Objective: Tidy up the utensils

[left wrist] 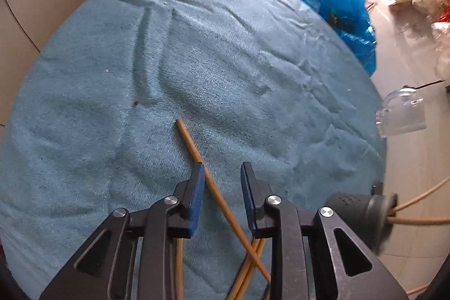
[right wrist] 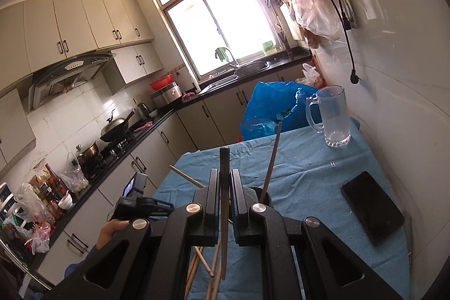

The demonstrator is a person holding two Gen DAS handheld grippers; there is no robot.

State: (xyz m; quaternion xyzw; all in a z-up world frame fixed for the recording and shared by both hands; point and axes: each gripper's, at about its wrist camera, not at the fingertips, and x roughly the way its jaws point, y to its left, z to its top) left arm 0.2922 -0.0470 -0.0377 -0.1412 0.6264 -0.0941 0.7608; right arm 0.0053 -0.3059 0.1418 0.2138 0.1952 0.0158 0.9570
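In the left wrist view my left gripper (left wrist: 222, 173) is open just above a wooden chopstick (left wrist: 194, 148) that lies on the blue cloth (left wrist: 140, 61) and runs between the fingers. More chopsticks (left wrist: 247, 266) cross under the gripper. A dark holder (left wrist: 362, 212) with chopsticks in it shows at the right. In the right wrist view my right gripper (right wrist: 224, 176) is shut on a dark chopstick (right wrist: 224, 198), held upright above the table. A dark holder (right wrist: 265, 197) just behind it holds one chopstick (right wrist: 272, 159). Loose chopsticks (right wrist: 202, 263) lie below. The left gripper (right wrist: 140, 201) shows at the left.
A glass mug (right wrist: 334, 117) stands at the table's far right by the wall, also at the right edge of the left wrist view (left wrist: 399, 114). A black phone (right wrist: 372, 205) lies at the right. A blue plastic bag (right wrist: 270, 108) sits beyond the far edge. Kitchen counters run along the left.
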